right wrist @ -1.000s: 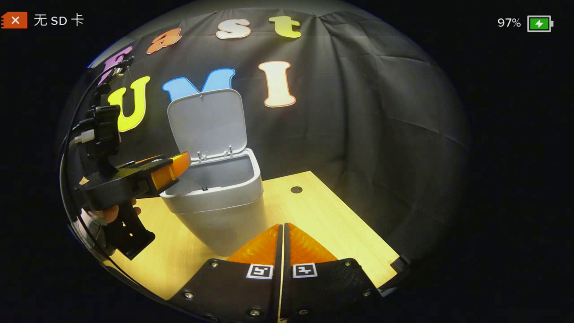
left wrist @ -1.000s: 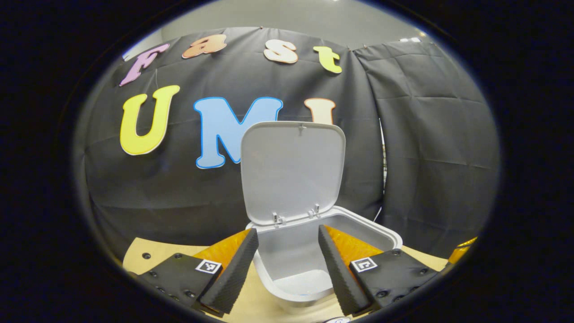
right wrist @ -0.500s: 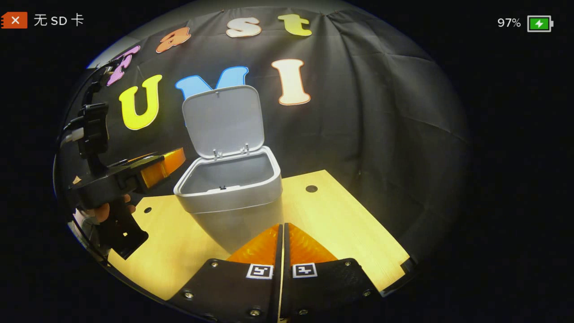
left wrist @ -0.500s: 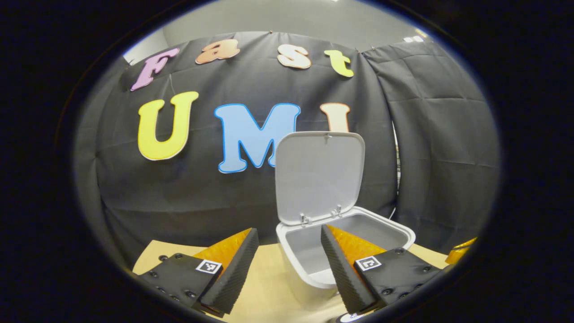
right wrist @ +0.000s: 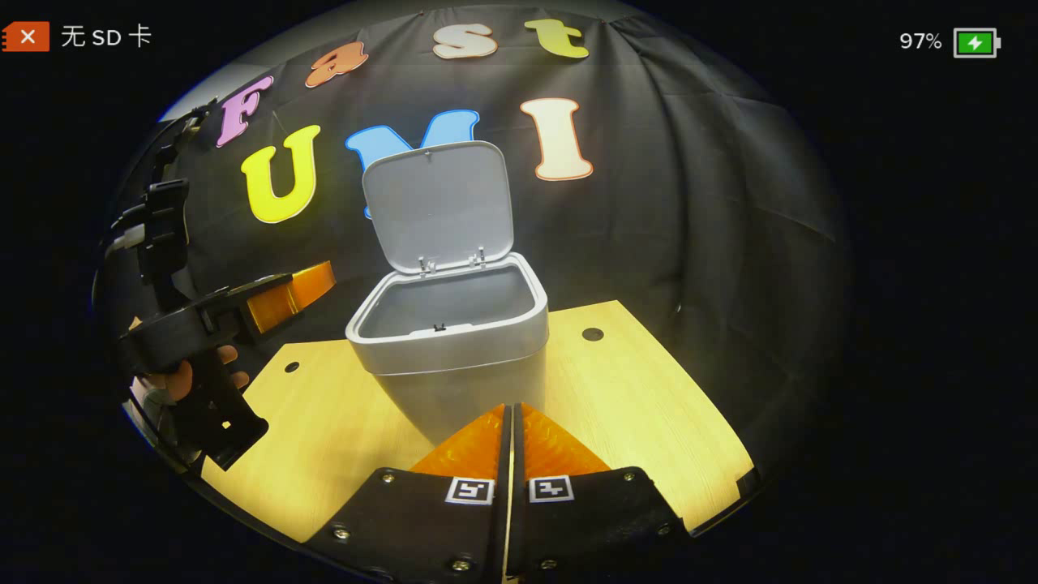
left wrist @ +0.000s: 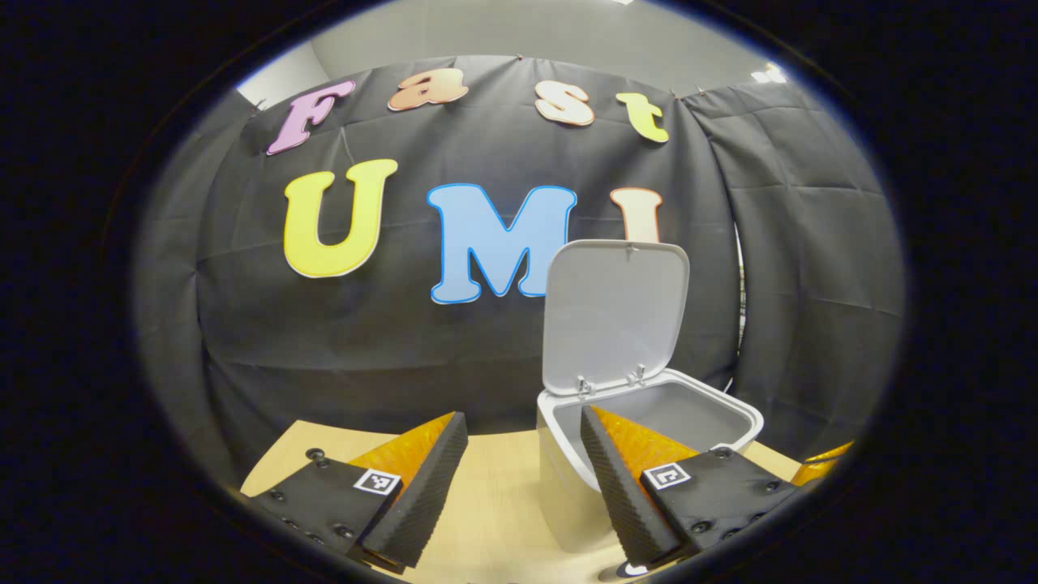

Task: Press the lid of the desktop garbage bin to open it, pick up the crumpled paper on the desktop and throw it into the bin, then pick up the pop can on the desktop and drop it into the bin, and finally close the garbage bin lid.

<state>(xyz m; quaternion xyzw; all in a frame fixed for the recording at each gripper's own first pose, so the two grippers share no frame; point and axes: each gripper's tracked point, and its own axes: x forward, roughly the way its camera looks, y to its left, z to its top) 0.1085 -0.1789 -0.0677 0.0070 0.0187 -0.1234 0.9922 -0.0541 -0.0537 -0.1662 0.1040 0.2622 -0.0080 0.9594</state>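
At the left of the right gripper view, the left tongs (right wrist: 312,280) hung above the tabletop (right wrist: 324,422), held by a hand (right wrist: 182,377) wrapped round the handle. They stood beside the garbage bin (right wrist: 454,349) and apart from it, which reads as a position clear of the bin's mouth with the opening step already done. In the left gripper view the left tongs (left wrist: 519,478) stood wide apart with nothing between their fingers, the bin (left wrist: 568,487) rising just behind the right-hand finger.

The lid (right wrist: 438,207) stood upright on its rear hinges, so the mouth lay open to receive what was to be dropped in. What could be seen of the inside looked bare, though its floor was out of sight in both views.

Further right and nearest the camera, the right tongs (right wrist: 509,422) were pressed fully together, gripping nothing, and pointed at the bin's front wall. That looked like a waiting posture.

The crumpled paper and the pop can could not be placed from these views; they presumably lay on a part of the tabletop outside both cameras' reach. The tabletop's near edge was cut off by the tongs' own bodies. A sliver of the right tongs (left wrist: 827,458) showed at the right rim of the left gripper view, too cropped to read.
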